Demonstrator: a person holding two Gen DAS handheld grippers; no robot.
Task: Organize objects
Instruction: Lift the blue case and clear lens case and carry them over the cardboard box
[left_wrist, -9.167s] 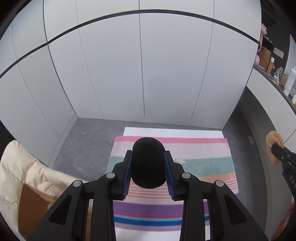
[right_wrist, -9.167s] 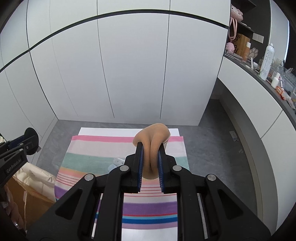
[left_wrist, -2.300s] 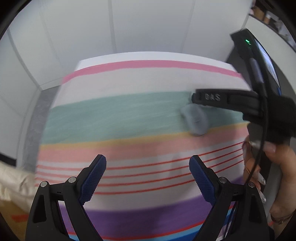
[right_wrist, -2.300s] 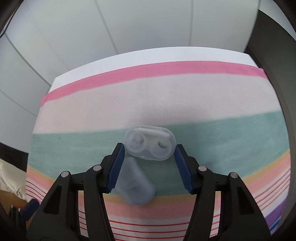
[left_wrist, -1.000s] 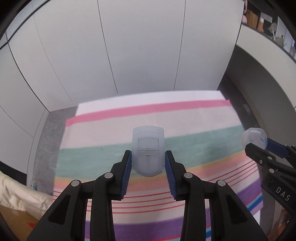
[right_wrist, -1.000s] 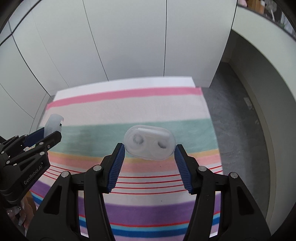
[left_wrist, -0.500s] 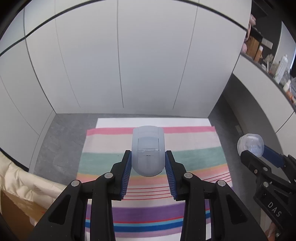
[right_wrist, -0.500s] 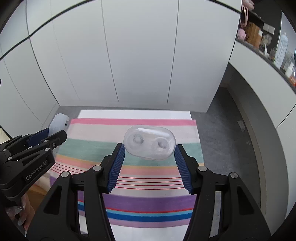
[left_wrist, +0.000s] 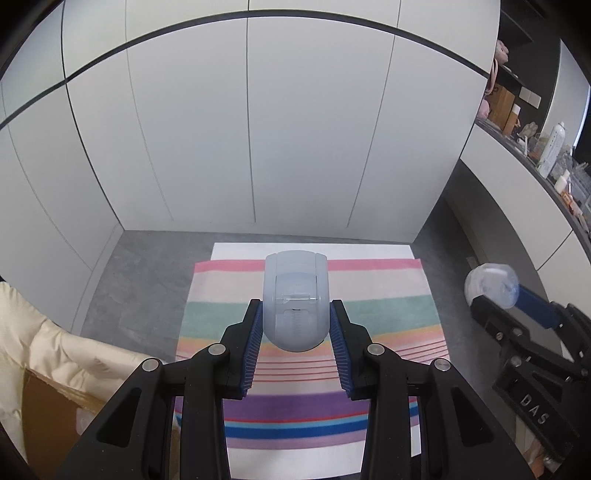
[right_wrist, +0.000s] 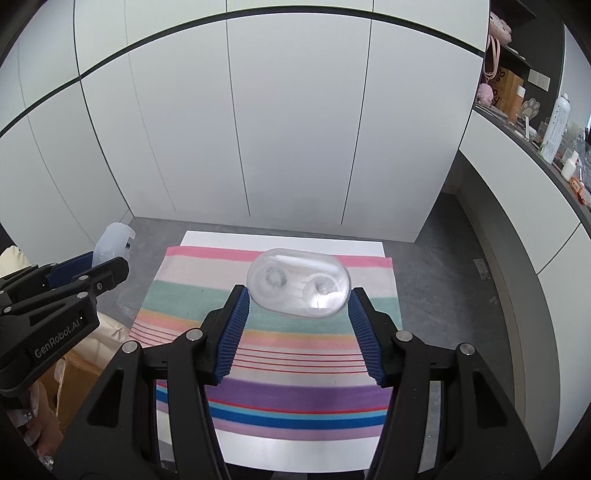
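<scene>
My left gripper (left_wrist: 295, 328) is shut on a frosted, bluish translucent case (left_wrist: 295, 299), held high above the striped cloth (left_wrist: 369, 295). In the right wrist view that case (right_wrist: 112, 240) shows at the far left in the left gripper (right_wrist: 88, 273). My right gripper (right_wrist: 298, 306) is shut on a clear oval case (right_wrist: 298, 287) with two round wells, gripped by its ends. The same oval case (left_wrist: 491, 284) appears at the right edge of the left wrist view, clamped in the right gripper (left_wrist: 517, 299). Both grippers hang well above the cloth.
The striped cloth (right_wrist: 266, 369) lies on a white table (right_wrist: 280, 236) over grey floor, with white cabinet doors (left_wrist: 258, 129) behind. A cream padded jacket (left_wrist: 44, 332) and a cardboard box (left_wrist: 44, 406) sit at the left. A counter with bottles (right_wrist: 554, 122) runs along the right.
Both grippers have risen with their cases, so the cloth and table look smaller and farther below. The grips have not changed.
</scene>
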